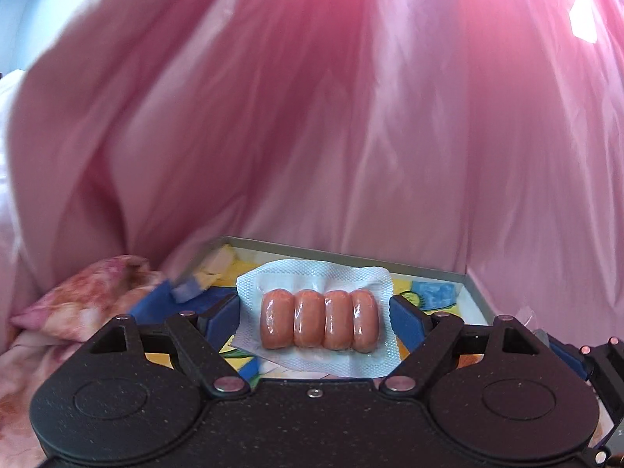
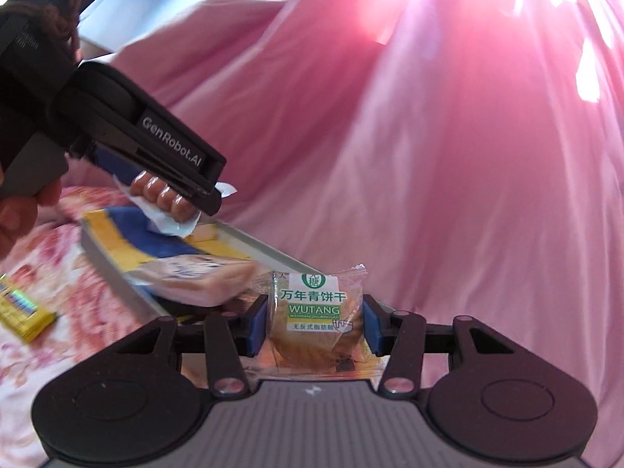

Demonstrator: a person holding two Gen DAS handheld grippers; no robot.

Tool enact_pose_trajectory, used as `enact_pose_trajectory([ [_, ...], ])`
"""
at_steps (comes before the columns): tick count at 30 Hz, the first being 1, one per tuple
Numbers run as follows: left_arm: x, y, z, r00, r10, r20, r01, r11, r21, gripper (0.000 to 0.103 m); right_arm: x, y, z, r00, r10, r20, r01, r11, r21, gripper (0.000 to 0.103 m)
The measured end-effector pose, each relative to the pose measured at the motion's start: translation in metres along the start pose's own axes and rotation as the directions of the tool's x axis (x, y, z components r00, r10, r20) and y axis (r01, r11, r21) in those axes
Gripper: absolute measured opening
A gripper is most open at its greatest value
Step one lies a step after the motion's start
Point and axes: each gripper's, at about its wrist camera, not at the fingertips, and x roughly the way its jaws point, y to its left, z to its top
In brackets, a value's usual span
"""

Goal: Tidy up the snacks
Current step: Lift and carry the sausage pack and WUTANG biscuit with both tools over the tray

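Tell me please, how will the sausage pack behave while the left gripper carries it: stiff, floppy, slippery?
The sausage pack probably stays fairly firm in the middle, since four plump sausages sit side by side between the left gripper fingers. Its thin sealed edges look floppy and curl. The glossy film may be slippery.

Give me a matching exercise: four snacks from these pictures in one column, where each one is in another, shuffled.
1. sausage pack
2. biscuit packet
3. bread pack
4. yellow box

A. lying in the tray
B. on the flowered cloth, outside the tray
C. in the left gripper
D. in the right gripper

Pairs: 1-C, 2-D, 3-A, 4-B
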Motion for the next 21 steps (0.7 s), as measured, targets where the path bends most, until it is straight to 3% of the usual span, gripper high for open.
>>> enact_pose_trajectory([
  [10, 0.049, -0.040, 0.001, 0.998, 0.030, -0.062, -0.027, 0.998, 0.052, 0.083, 0.032, -0.031, -0.013, 0.997, 0.019, -0.068, -0.006, 0.983, 0.183, 0.053],
  [21, 0.070, -0.045, -0.005, 0.990, 0.051, -0.130, -0.043, 0.997, 0.062, 0.085, 0.047, -0.032, -0.017, 0.995, 0.058, -0.087, -0.036, 0.971, 0.238, 0.054],
])
